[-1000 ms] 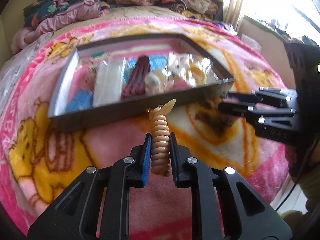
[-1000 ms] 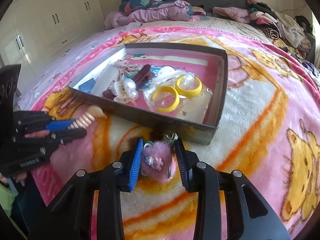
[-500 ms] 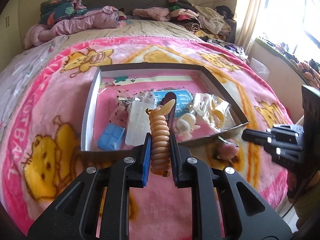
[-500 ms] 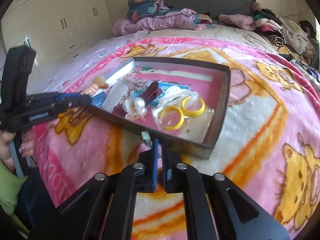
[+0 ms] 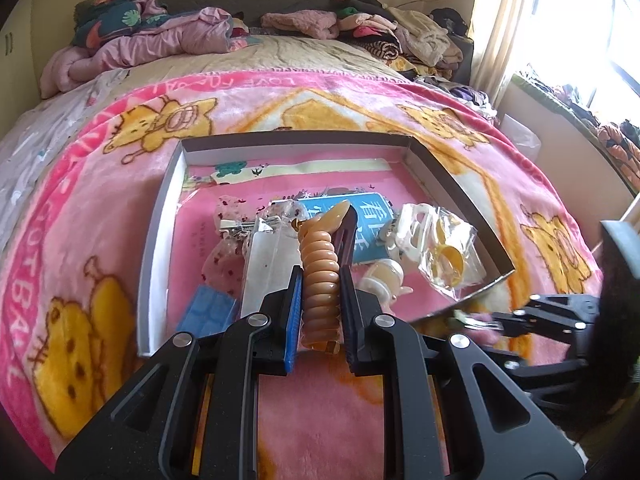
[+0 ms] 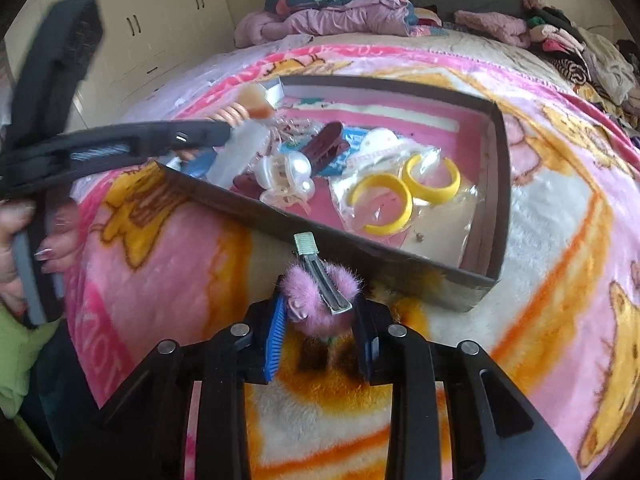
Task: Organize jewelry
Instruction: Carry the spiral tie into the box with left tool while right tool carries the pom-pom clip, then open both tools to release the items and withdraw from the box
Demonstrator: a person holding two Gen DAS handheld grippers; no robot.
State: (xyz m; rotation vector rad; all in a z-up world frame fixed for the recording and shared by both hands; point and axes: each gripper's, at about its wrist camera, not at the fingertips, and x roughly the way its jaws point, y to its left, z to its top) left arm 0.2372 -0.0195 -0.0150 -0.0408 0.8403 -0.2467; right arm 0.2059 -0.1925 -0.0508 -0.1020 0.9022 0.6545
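Left gripper (image 5: 320, 292) pinching coiled hair clip (image 5: 320, 276) above box (image 5: 160, 216); clip's lower end hidden. Right gripper (image 6: 318, 320) pinching pink fluffy clip (image 6: 320, 300) beside box wall; underside hidden.

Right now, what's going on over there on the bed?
A person is sorting jewelry into a shallow box on a pink blanket. The left gripper has its jaws shut on a tan spiral clip, held over the box's near edge. The right gripper has its jaws shut on a fluffy pink hair clip, just outside the box. Yellow bangles already lie inside.
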